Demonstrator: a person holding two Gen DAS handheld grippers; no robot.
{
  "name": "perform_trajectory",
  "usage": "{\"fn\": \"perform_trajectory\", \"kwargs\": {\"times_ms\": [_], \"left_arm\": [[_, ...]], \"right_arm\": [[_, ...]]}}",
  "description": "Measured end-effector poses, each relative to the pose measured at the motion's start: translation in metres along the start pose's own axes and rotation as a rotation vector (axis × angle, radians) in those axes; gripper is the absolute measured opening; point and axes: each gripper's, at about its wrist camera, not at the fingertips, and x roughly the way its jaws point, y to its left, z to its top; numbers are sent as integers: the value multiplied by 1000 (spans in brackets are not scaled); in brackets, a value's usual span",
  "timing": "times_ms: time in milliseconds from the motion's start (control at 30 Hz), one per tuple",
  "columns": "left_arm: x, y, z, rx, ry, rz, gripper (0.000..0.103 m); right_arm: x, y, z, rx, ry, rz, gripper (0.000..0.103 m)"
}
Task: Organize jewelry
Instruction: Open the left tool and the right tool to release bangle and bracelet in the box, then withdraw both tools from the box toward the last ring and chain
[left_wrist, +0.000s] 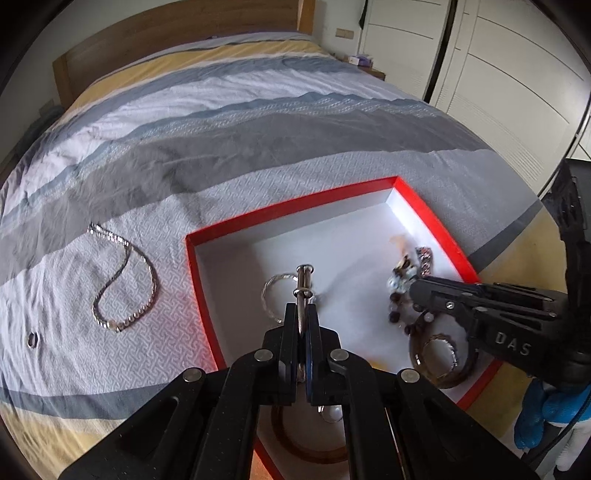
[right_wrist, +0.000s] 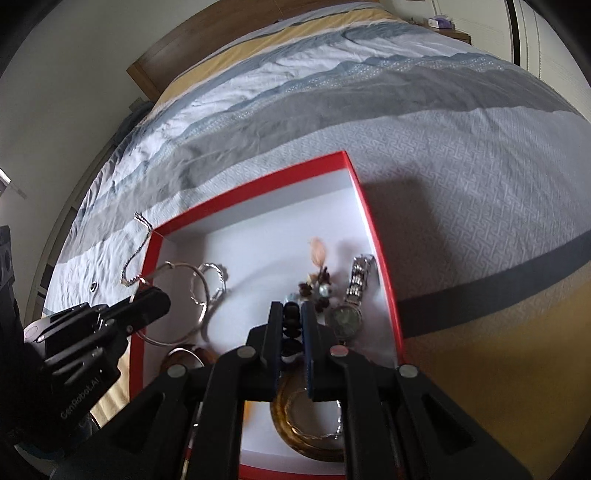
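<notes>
A red-rimmed white box (left_wrist: 424, 206) (right_wrist: 360, 192) lies on the bed. My left gripper (left_wrist: 302, 314) is shut on a thin silver bangle (left_wrist: 303, 291) and holds it over the box's left part; it also shows in the right wrist view (right_wrist: 173, 295). My right gripper (right_wrist: 291, 314) is shut on a dark beaded bracelet (right_wrist: 291, 312) above the box floor; its beads (left_wrist: 399, 288) trail from its tip in the left wrist view. In the box lie a twisted silver ring (right_wrist: 210, 284), a watch (right_wrist: 347, 317) and amber bangles (right_wrist: 295, 435). A silver necklace (left_wrist: 125, 284) lies on the bedspread left of the box.
A small ring (left_wrist: 32, 339) lies on the bedspread at the far left. The wooden headboard (left_wrist: 166, 40) is at the back, white wardrobe doors (left_wrist: 498, 92) at the right. A blue-gloved hand (left_wrist: 543, 413) holds the right gripper.
</notes>
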Motion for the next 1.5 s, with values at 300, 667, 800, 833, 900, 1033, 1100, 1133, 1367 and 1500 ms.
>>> {"fn": "perform_trajectory", "kwargs": {"times_ms": [300,667,800,833,900,1033,1100,1133,1367,1500], "left_arm": [[12,5,-14,-40,54,6,3],[8,13,-25,-112,100,-12,24],[-4,11,-26,-103,90,-18,32],[-8,9,-27,-99,87,-10,36],[-15,9,-29,-100,82,-4,41],[-32,9,-35,-105,70,-6,41],[-45,8,-37,-99,53,0,41],[-54,7,-38,-96,40,6,42],[-133,11,-53,-105,-94,98,63],[-175,21,-69,-137,-172,163,72]], "right_arm": [[-2,-5,-6,4,15,-24,10],[-22,-2,-17,8,-4,-68,31],[-36,6,-23,-5,-21,-67,31],[-40,9,-24,-8,-26,-66,31],[-48,13,-26,-13,-35,-65,31],[-64,25,-30,-23,-55,-59,31],[-74,32,-32,-32,-68,-57,31],[-79,37,-34,-39,-75,-58,31],[-123,81,-50,-121,-138,-70,38],[-143,108,-67,-169,-162,-59,40]]}}
